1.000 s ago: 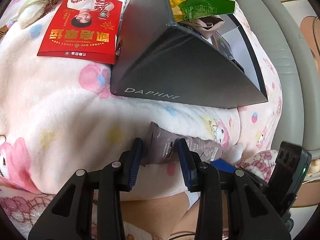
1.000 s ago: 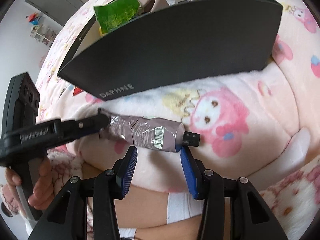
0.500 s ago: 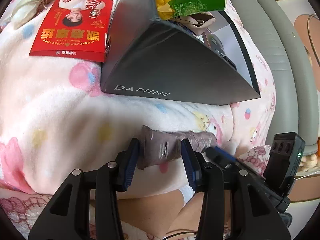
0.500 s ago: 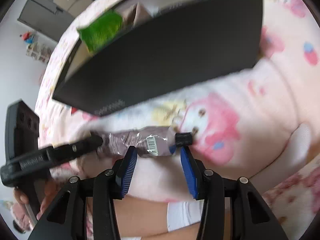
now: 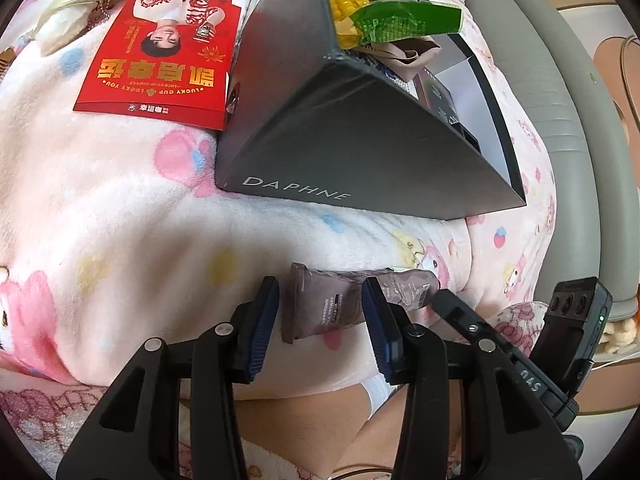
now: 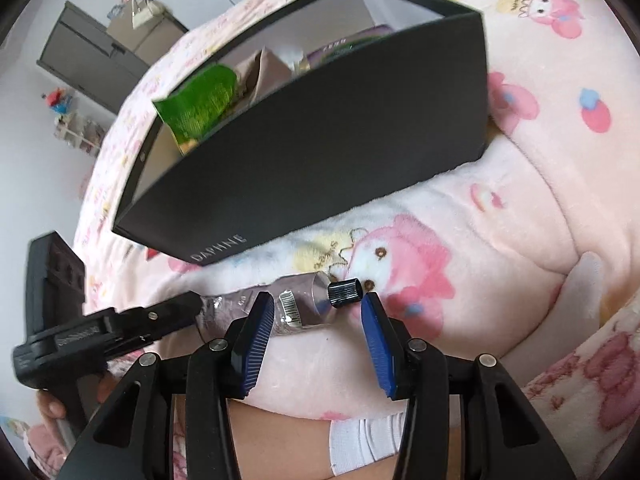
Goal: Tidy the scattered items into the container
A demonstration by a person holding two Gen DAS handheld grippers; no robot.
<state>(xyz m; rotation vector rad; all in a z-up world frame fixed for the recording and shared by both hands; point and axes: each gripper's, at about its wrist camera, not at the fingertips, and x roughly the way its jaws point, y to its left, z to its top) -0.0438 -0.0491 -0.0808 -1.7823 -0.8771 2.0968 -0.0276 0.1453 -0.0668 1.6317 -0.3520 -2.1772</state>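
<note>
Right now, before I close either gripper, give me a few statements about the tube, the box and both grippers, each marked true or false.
1. The mauve tube already lies inside the black box. False: it lies on the pink blanket in front of the box.
2. The tube's black cap points toward the right gripper. True.
3. The left gripper is shut on the tube. False: its jaws are open, with the tube's flat end between them.
4. A green packet sticks out of the box. True.
5. The red card is in the box. False: it lies on the blanket beside it.
</note>
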